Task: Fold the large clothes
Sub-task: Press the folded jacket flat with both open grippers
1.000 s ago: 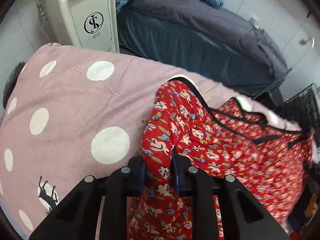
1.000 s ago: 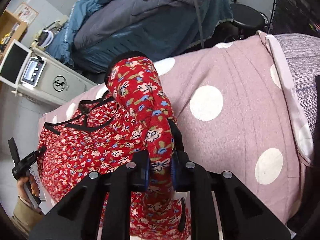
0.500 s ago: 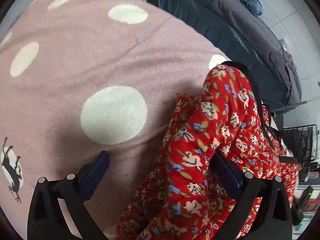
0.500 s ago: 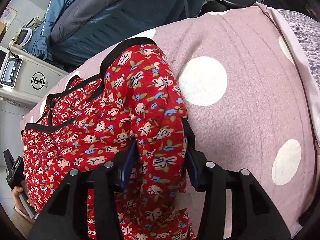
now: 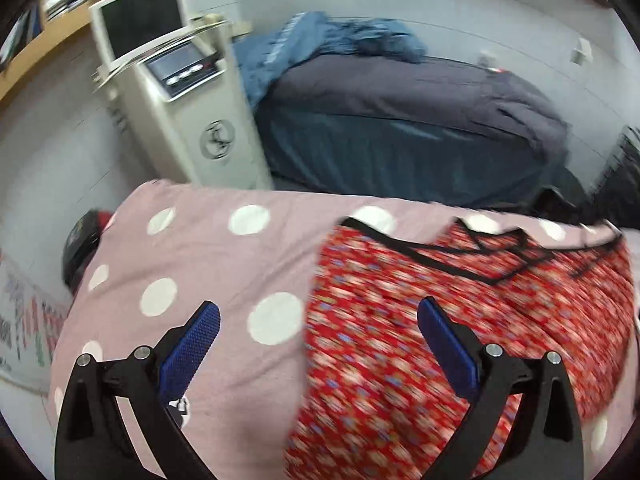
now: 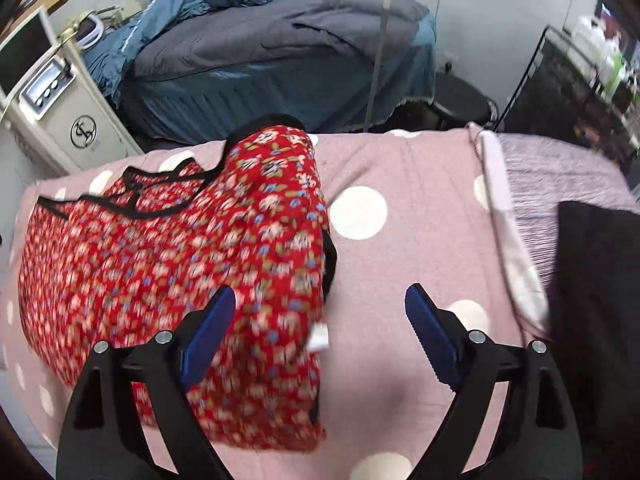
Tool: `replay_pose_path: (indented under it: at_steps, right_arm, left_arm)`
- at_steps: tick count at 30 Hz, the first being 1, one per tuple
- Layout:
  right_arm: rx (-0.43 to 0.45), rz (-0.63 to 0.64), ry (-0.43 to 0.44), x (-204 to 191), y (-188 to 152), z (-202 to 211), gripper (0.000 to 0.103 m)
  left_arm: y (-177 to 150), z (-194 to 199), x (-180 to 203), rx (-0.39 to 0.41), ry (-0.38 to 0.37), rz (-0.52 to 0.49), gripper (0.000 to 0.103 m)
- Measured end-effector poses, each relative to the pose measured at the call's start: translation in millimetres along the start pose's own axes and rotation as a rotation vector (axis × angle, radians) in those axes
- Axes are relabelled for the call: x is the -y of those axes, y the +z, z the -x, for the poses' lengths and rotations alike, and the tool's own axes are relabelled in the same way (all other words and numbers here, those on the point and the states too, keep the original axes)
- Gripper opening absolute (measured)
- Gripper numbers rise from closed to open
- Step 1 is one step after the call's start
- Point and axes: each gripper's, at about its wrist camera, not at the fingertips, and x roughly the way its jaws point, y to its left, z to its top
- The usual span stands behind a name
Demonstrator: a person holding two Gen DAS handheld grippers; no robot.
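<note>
A red floral garment with black trim (image 5: 460,320) lies folded on a pink blanket with white dots (image 5: 192,248). In the right wrist view the garment (image 6: 168,264) covers the left half of the blanket (image 6: 416,248). My left gripper (image 5: 318,320) is open and empty, raised above the garment's left edge. My right gripper (image 6: 320,308) is open and empty, raised above the garment's right edge. A small white tag (image 6: 319,336) sticks out at that edge.
A white machine with a screen (image 5: 176,92) stands beyond the blanket's far left. A dark blue bed with bedding (image 5: 400,120) lies behind. A grey cloth (image 6: 560,168) and a black item (image 6: 600,300) lie at the right. A wire rack (image 6: 580,80) stands far right.
Both grippers have opened, let go of the red garment and pulled back and up. The garment's two sides now lie down flat on the blanket.
</note>
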Motion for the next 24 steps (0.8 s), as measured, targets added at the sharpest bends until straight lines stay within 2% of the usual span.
replay_pose_path:
  at_steps: [3, 5, 7, 8, 10, 11, 12, 15, 18, 24]
  right_arm:
    - [0.011, 0.052, 0.057, -18, -17, 21, 0.086]
    - [-0.030, 0.063, 0.152, -36, -29, 21, 0.089]
    - [-0.081, 0.124, 0.215, -59, -40, 14, 0.090]
    - [-0.102, 0.180, 0.210, -73, -47, 7, 0.090]
    - [-0.170, 0.293, 0.117, -98, -61, -17, 0.091]
    - [-0.235, 0.322, 0.058, -105, -67, -39, 0.093]
    - [-0.261, 0.310, 0.053, -106, -68, -49, 0.098]
    - [-0.271, 0.260, 0.033, -105, -64, -67, 0.099]
    - [-0.284, 0.310, -0.010, -117, -64, -81, 0.099]
    - [-0.256, 0.334, -0.008, -122, -64, -88, 0.099]
  left_arm:
    - [-17, 2, 28, -0.084, -0.121, -0.030, 0.097]
    - [-29, -6, 47, -0.151, -0.190, -0.038, 0.097]
    - [-41, -23, 68, -0.222, -0.206, -0.064, 0.097]
    - [-47, -37, 79, -0.275, -0.204, -0.081, 0.097]
    - [-53, -69, 92, -0.366, -0.131, -0.097, 0.098]
    - [-53, -78, 97, -0.400, -0.109, -0.102, 0.098]
    - [-51, -91, 105, -0.452, -0.070, -0.124, 0.099]
    - [-41, -105, 123, -0.544, 0.015, -0.177, 0.099]
    - [-35, -120, 122, -0.624, 0.027, -0.146, 0.099]
    - [-21, -139, 117, -0.618, 0.020, -0.139, 0.100]
